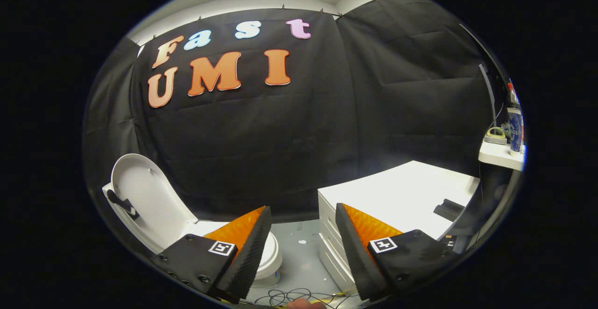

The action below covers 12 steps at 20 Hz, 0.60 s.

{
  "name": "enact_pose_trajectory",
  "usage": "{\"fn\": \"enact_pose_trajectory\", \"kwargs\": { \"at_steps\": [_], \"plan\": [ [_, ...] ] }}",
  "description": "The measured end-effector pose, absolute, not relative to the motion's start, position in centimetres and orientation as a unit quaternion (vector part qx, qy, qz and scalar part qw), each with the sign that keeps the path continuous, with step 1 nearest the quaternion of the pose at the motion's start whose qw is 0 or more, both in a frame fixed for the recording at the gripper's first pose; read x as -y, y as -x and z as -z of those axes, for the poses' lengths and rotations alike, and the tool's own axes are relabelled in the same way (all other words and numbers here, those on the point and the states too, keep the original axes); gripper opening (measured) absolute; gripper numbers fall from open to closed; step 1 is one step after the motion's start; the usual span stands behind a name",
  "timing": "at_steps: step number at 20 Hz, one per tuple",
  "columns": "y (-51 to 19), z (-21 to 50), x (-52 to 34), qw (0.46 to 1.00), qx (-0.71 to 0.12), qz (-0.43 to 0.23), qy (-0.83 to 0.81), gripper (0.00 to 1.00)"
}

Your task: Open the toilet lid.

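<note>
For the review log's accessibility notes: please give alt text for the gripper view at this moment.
The toilet lid stands raised, leaning back toward the black cloth wall, above the white toilet bowl. The gripper is open and holds nothing, its fingers spread over grey floor between the toilet and a white drawer cabinet. Loose cables lie on the floor nearest the fingers.

Tongs (302, 215) spread apart, nothing between the two fingers. Toilet lid (147, 197) already up, leaning back toward the black cloth wall, beyond the left finger. Toilet seat (272, 253) just past that finger. White drawer cabinet (397, 197) beyond the right finger. Cables (289, 296) on the floor beneath.
</note>
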<state>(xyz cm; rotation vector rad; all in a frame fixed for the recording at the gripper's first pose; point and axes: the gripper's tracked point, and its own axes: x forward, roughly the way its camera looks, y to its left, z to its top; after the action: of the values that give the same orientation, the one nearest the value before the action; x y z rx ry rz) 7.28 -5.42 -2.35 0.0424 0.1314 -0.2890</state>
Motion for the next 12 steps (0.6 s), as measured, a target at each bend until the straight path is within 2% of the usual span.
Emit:
{"fn": "enact_pose_trajectory", "kwargs": {
  "at_steps": [4, 12],
  "plan": [
    [-7.5, 5.3, 6.1, 0.983, -0.103, 0.152, -0.023, 0.9],
    [-8.0, 4.3, 4.3, 0.987, -0.083, 0.137, 0.005, 0.89]
  ]
}}
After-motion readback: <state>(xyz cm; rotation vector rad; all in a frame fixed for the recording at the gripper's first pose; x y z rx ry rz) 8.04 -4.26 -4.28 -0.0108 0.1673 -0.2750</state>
